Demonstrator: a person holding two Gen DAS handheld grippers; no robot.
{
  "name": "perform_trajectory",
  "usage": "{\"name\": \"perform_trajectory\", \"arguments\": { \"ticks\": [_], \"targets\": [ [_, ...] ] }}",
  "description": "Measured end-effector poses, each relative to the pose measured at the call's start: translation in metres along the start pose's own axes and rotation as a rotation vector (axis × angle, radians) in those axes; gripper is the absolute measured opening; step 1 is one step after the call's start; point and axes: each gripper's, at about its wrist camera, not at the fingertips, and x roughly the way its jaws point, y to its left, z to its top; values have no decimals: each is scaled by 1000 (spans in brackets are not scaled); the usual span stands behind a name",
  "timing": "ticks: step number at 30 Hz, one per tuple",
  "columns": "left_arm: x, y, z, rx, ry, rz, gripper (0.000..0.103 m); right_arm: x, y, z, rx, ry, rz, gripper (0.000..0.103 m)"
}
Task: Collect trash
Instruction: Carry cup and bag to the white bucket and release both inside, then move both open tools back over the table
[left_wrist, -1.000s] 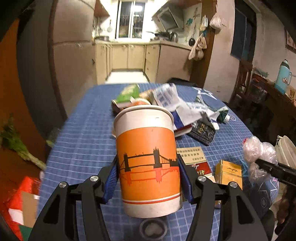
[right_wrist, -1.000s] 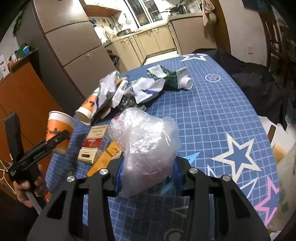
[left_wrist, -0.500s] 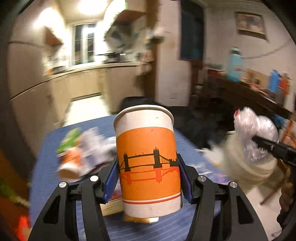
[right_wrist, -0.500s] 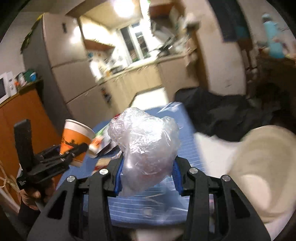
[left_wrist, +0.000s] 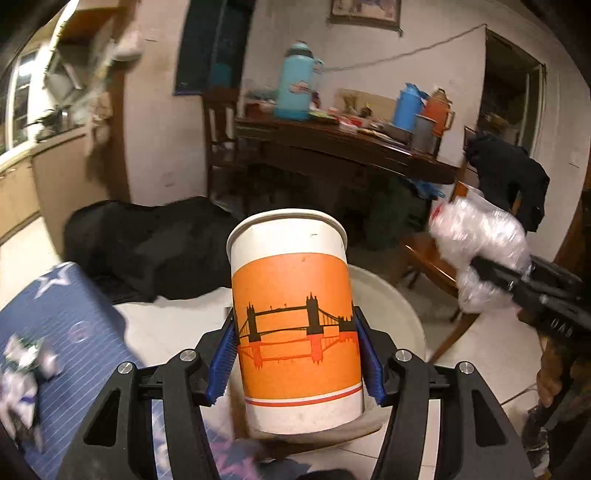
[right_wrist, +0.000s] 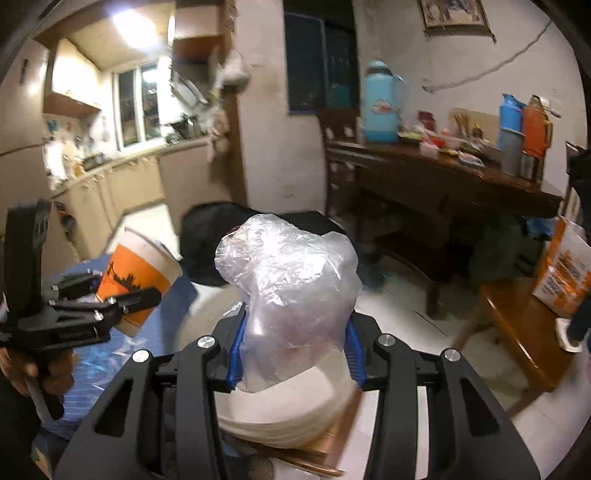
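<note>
Centre frame, left gripper (left_wrist: 295, 350) clamping bridge-printed orange paper cup (left_wrist: 293, 317), no readable lettering, right gripper (right_wrist: 293, 347) squeezing crumpled plastic bag (right_wrist: 291, 288), contents blurred.

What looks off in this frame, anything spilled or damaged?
Nothing spilled. The paper cup sits upright in the left gripper, undented. The plastic bag is crumpled in the right gripper. Crumpled wrappers lie on the blue table.

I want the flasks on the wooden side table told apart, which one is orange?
The orange flask at the right end of the row, beside the smaller dark-blue one; the big light-blue flask stands apart, further left.
</note>
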Motion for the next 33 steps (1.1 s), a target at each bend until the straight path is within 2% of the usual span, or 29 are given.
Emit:
{"name": "perform_trajectory", "arguments": {
  "ticks": [2, 8, 20, 22, 24, 27, 33],
  "targets": [
    [17, -10, 6, 8, 20, -36, 60, 10, -10, -5, 9, 24, -12, 41],
    [47, -34, 3, 73, 56, -22, 60, 28, -21, -4, 17, 43, -4, 41],
    [53, -23, 8, 93, 62, 26, 62, 52, -7, 9, -21, 78, 23, 45],
    [57, -22, 10, 93, 65, 24, 64, 59, -6, 13, -30, 90, 33, 54],
    [58, -20, 10, 96, 56, 34, 76, 64, -6, 15, -34, 96, 44, 57],
    [59, -17, 13, 86, 46, 32, 84, 67, -6, 14, -41, 99, 28, 62],
    [56, -11, 12, 70, 45, 50, 84, 66, -8, 15, -25, 96, 54, 62]
  ]
}}
